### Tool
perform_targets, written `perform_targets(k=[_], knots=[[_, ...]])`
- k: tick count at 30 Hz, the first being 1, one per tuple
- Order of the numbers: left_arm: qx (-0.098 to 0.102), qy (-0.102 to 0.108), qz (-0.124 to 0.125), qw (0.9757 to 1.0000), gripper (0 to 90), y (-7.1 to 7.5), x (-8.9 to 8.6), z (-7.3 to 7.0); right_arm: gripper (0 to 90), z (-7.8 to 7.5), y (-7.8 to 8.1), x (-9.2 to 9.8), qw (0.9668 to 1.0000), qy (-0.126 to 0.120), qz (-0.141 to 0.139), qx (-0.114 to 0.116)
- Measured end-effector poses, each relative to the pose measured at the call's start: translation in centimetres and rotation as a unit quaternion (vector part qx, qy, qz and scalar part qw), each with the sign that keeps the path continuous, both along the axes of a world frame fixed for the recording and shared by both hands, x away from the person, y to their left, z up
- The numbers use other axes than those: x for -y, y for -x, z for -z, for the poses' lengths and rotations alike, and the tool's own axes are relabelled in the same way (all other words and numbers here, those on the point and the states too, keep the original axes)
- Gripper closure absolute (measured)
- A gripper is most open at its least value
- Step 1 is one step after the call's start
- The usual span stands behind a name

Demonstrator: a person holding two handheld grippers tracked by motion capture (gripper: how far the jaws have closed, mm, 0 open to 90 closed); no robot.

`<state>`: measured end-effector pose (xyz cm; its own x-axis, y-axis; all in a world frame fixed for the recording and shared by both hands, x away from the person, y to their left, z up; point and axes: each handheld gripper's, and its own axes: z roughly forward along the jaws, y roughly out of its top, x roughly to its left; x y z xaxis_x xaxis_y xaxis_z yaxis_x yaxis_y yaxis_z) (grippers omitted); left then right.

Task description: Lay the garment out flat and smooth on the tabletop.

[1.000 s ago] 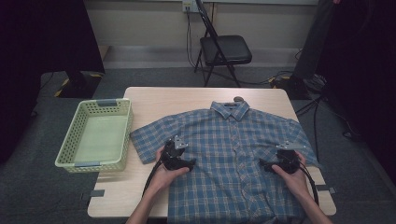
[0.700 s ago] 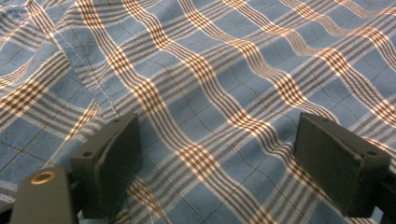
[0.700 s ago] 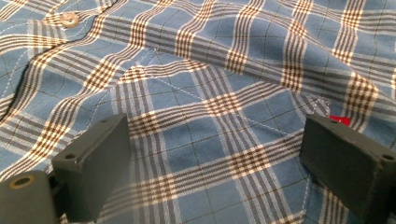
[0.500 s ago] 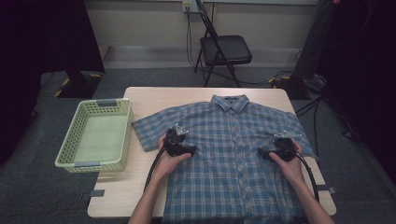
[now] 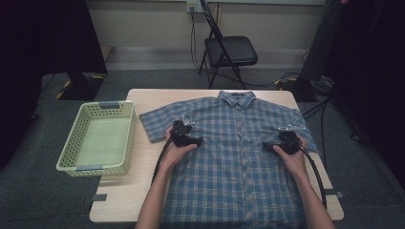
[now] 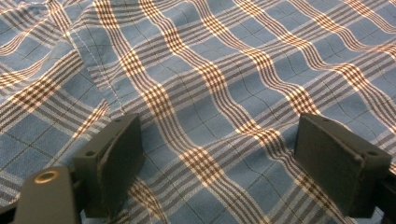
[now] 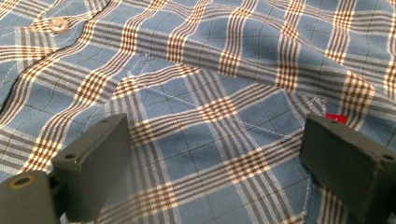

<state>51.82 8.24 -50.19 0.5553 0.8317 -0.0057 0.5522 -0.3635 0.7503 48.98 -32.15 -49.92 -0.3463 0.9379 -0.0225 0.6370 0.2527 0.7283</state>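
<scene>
Blue plaid shirt [image 5: 239,152] lying flat, front up, across table [image 5: 143,191] at centre of high view, collar toward top of frame. Left gripper [image 5: 185,138] resting on shirt at centre left, jaws standing wide apart over fabric, gripping nothing. Right gripper [image 5: 282,144] resting on shirt at centre right, jaws likewise spread, nothing between. Green basket [image 5: 71,148] sitting beside table at left of frame. Black chair [image 5: 229,50] standing at top centre.

My 2 forearms come in from the near edge, spread apart. My left hand [image 5: 177,151] holds the left gripper [image 5: 197,140], tips turned inward, jaws spread wide. My right hand [image 5: 293,157] holds the right gripper [image 5: 268,147], also aimed inward, its jaws equally wide apart.
</scene>
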Motion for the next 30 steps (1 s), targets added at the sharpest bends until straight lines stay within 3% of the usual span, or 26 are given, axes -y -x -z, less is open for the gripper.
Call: perform_targets(k=[6, 12, 18, 21, 24, 30], knots=[[-0.001, 0.0, -0.004, 1.0, 14.9, -0.1, 0.2, 0.0, 8.3, 0.0, -0.6, 0.1, 1.0, 0.0, -0.001, 0.0], [0.0, 0.0, 0.003, 1.0, 15.8, 1.4, 0.2, 0.0, 8.5, -0.1, 0.2, 0.6, 1.0, -0.001, -0.006, -0.002], [-0.01, -0.017, 0.02, 0.9996, 16.4, 2.8, 0.4, -0.9, 12.4, -0.3, 1.3, 0.8, 0.9999, -0.004, -0.009, -0.008], [-0.01, -0.006, 0.034, 0.9994, 16.2, 3.5, 0.7, -1.6, 14.1, -0.7, 1.6, 0.5, 0.9998, -0.008, -0.014, -0.01], [0.004, -0.011, 0.052, 0.9986, 15.9, 4.4, 1.3, -2.5, 14.4, -1.6, 2.3, -0.1, 0.9995, -0.015, -0.028, -0.001], [0.024, 0.002, 0.08, 0.9965, 16.0, 6.4, 2.3, -3.9, 14.0, -3.5, 4.1, -1.6, 0.9982, -0.03, -0.052, 0.009]])
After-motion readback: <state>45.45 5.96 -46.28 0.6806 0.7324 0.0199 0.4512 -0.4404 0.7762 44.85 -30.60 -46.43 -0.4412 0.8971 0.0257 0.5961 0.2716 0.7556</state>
